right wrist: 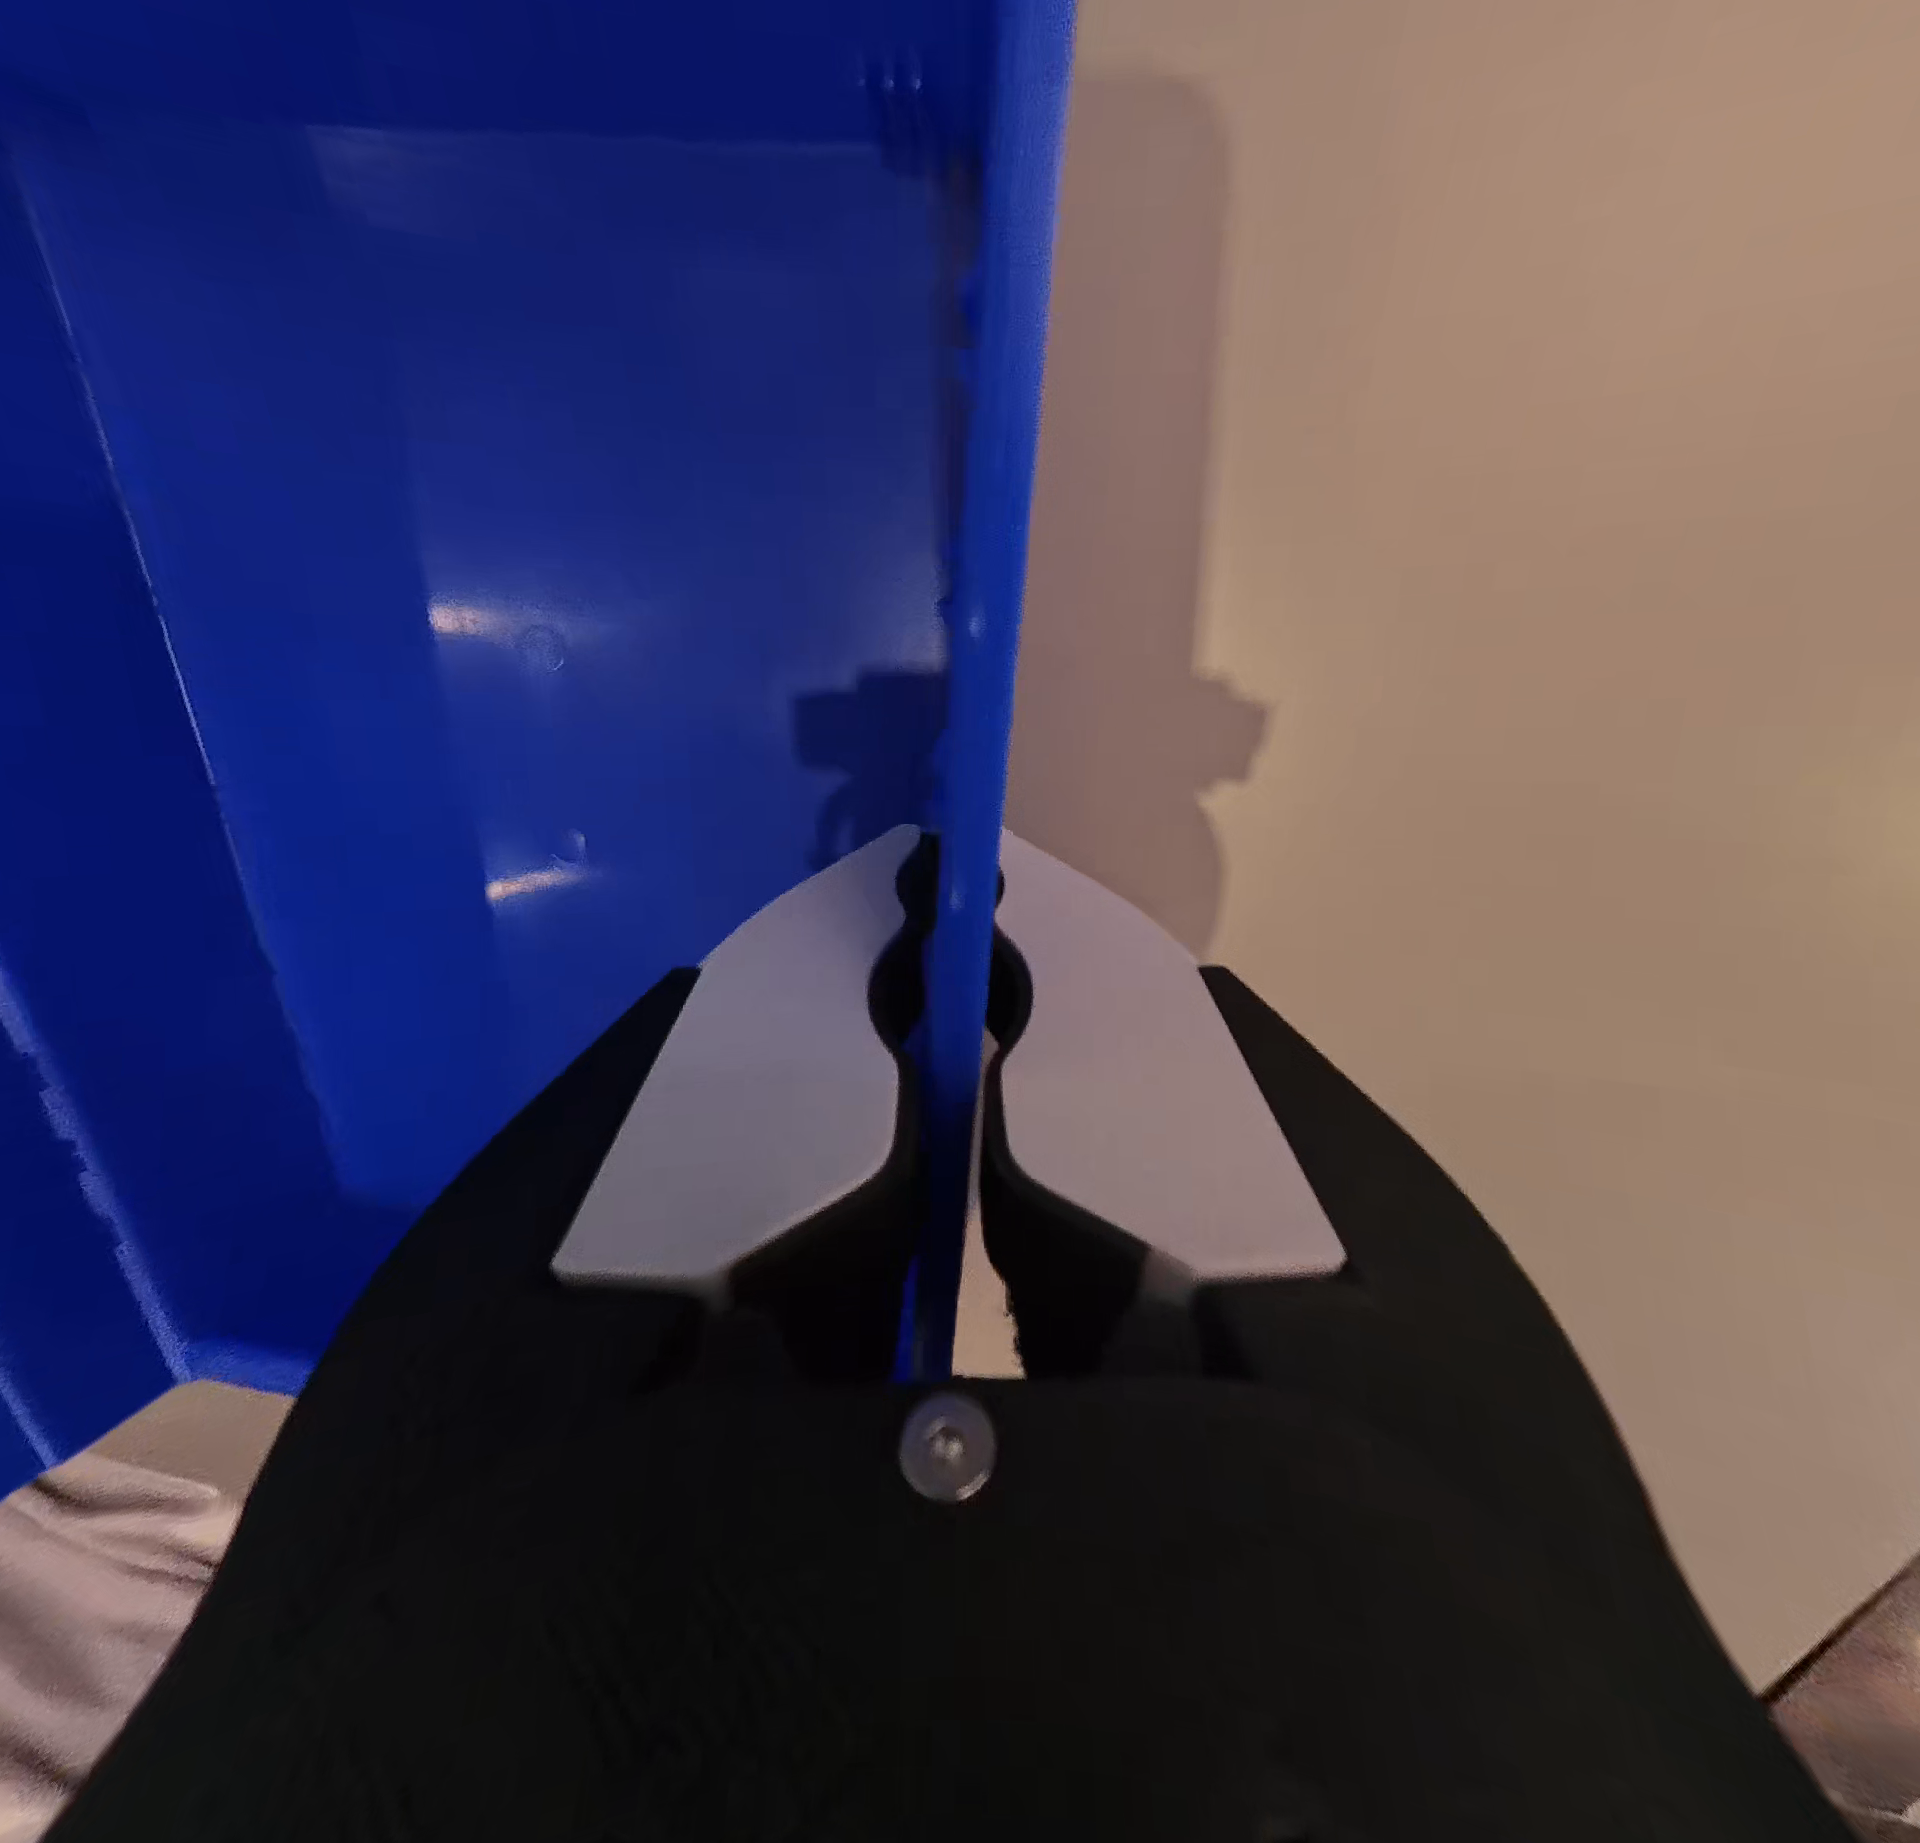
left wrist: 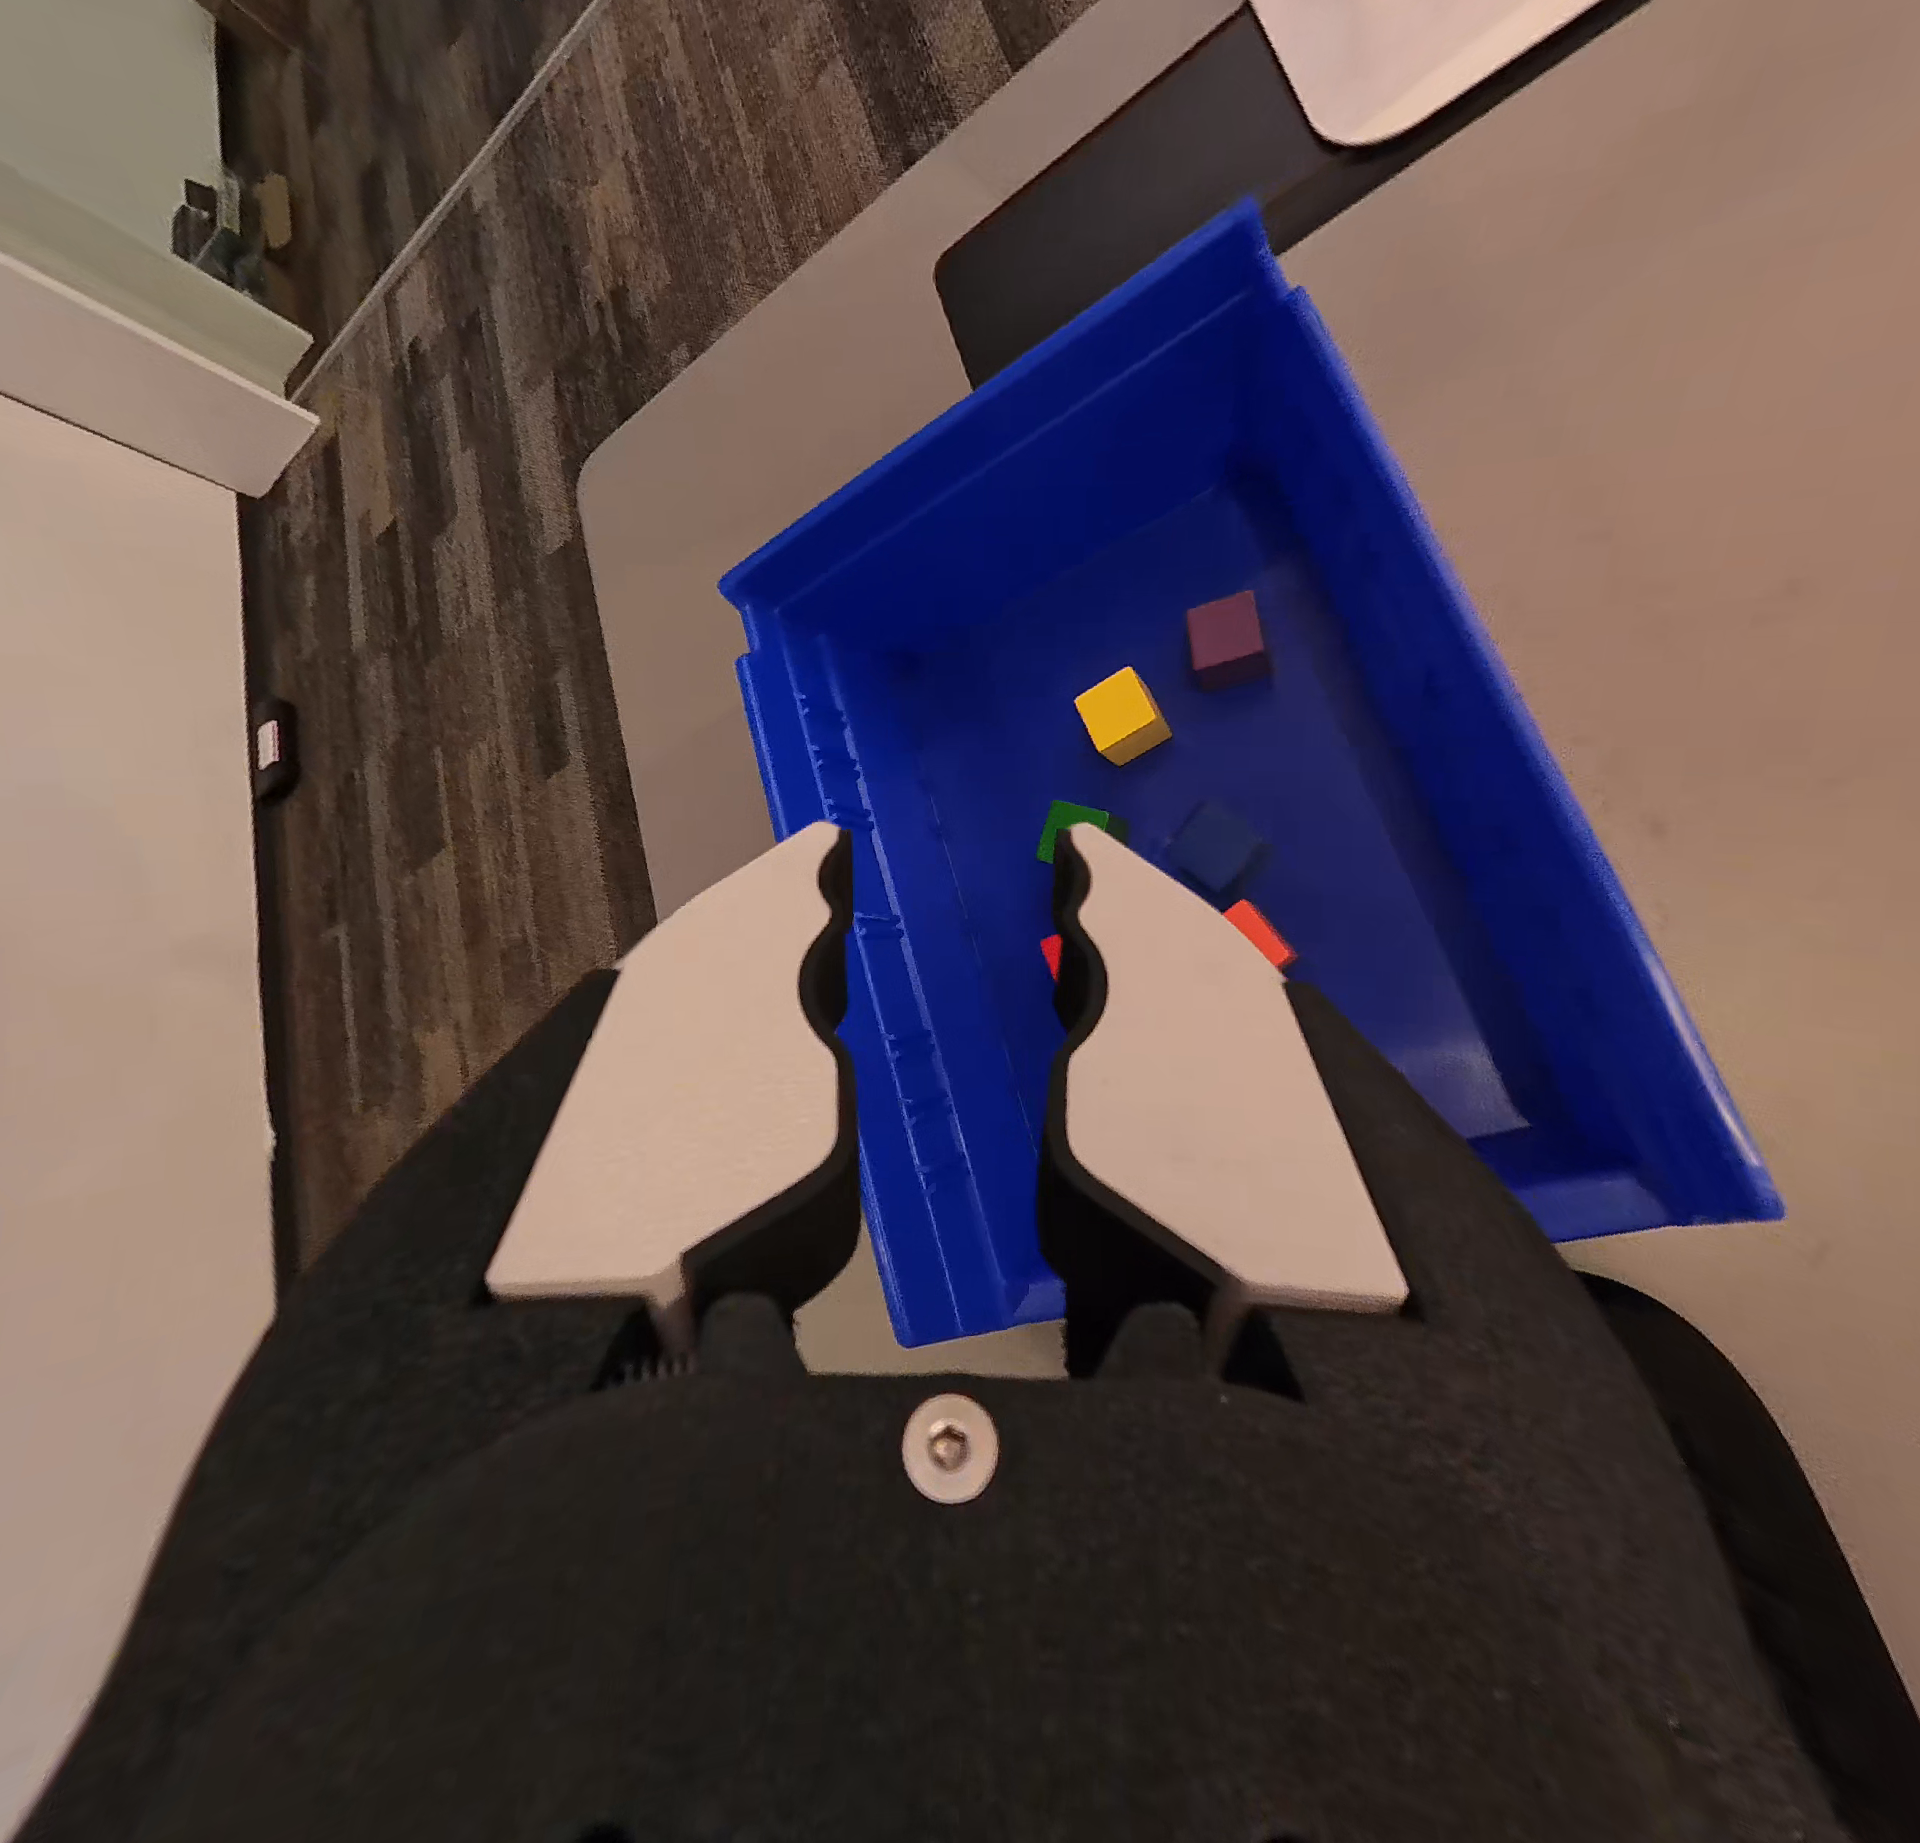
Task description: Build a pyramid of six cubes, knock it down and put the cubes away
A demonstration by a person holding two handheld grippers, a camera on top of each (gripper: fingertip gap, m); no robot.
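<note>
We hold the blue bin with both tools. Our left hand-held gripper straddles the bin's side wall, one finger outside and one inside, with its jaws apart and not pressing on the plastic. Our right hand-held gripper is clamped on the bin's thin wall, which runs up between the fingers. Inside the bin lie the cubes: a purple cube, a yellow cube, a green cube, a dark blue cube and an orange-red cube, all apart from one another. The bin sits on the pale worktop
</note>
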